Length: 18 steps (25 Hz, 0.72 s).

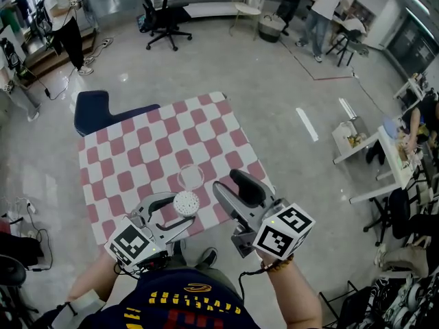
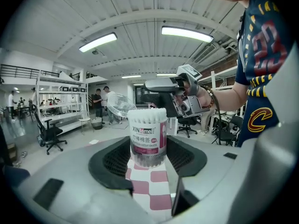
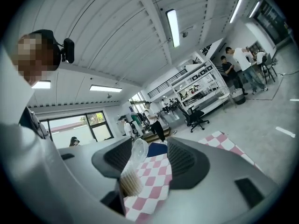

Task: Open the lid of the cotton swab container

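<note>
Checkered table (image 1: 137,149) | cotton swab container (image 2: 148,136) upright | left hand-held gripper (image 2: 148,155) grasps it | right hand-held gripper (image 3: 152,161) released

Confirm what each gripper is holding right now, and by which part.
Left gripper clamps the cotton swab container by its lower body, lid flipped open. Right gripper holds nothing; its jaws stand apart.
</note>
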Motion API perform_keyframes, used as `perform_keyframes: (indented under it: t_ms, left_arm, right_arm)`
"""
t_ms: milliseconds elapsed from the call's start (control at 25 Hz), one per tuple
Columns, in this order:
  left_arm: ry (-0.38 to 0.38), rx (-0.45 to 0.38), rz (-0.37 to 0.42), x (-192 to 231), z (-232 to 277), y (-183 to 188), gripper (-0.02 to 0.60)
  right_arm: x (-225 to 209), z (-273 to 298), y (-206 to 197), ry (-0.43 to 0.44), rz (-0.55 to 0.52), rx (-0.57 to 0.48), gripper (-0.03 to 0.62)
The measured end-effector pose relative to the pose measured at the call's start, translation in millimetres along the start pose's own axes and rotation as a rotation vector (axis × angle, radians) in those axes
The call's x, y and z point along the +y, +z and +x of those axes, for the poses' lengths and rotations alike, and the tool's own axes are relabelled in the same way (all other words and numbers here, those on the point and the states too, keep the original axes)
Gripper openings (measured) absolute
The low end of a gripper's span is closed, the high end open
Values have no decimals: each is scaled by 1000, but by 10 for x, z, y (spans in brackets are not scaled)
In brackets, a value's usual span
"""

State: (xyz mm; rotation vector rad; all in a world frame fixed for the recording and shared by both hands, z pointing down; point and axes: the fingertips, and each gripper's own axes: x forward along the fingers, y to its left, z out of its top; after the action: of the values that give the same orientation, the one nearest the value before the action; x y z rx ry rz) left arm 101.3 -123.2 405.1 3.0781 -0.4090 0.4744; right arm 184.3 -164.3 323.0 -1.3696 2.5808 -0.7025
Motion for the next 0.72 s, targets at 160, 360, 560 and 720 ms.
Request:
perform_keyframes:
  t_ms: [160, 360, 560, 720]
  left_arm:
    - [45, -15, -11, 84, -37, 7, 245]
    - [70, -25, -42, 95, -101, 77, 244]
    - [124, -39, -33, 203, -114, 40, 245]
    - [143, -51, -57, 246, -125, 37, 244]
  right_arm:
    - [0, -62, -72, -69, -116, -5, 206]
    - [-50, -153, -295, -132, -142, 0, 140]
    - [-55, -231, -307, -205, -205, -40, 68]
    - [6, -255, -301, -214, -266, -50, 11]
